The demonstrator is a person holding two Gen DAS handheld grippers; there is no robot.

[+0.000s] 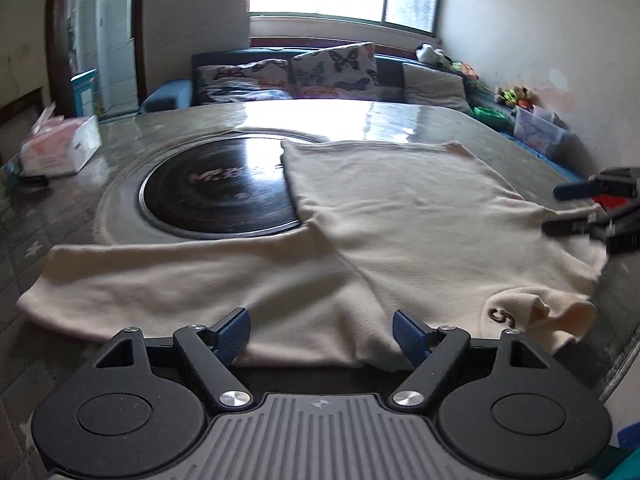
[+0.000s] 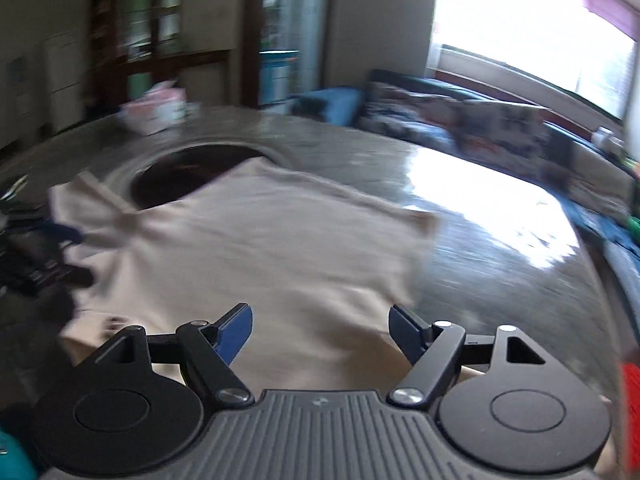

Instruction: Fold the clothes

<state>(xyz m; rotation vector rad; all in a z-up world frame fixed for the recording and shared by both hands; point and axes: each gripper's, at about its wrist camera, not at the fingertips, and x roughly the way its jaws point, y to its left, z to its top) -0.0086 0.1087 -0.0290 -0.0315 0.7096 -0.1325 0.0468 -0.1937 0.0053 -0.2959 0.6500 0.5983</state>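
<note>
Cream-coloured garment [image 1: 360,240] lies spread on the glossy grey table [image 1: 400,120], partly folded, with one layer turned over the body and a sleeve stretching to the left. Nearest the left wrist camera, the left gripper [image 1: 322,338] hangs just above the garment's near edge with its blue pads wide apart and nothing between them. The right gripper [image 2: 320,334] stands equally spread over the cloth's near part, gripping nothing; its view is blurred. Near the hem, dark stitched lettering [image 1: 500,315] shows beside a curled cuff. Farther off, the cloth overlaps a round black cooktop [image 1: 216,192] set into the table. A tissue box [image 1: 60,144] sits at the far left, and a sofa with butterfly cushions [image 1: 332,68] stands beyond under the window.
</note>
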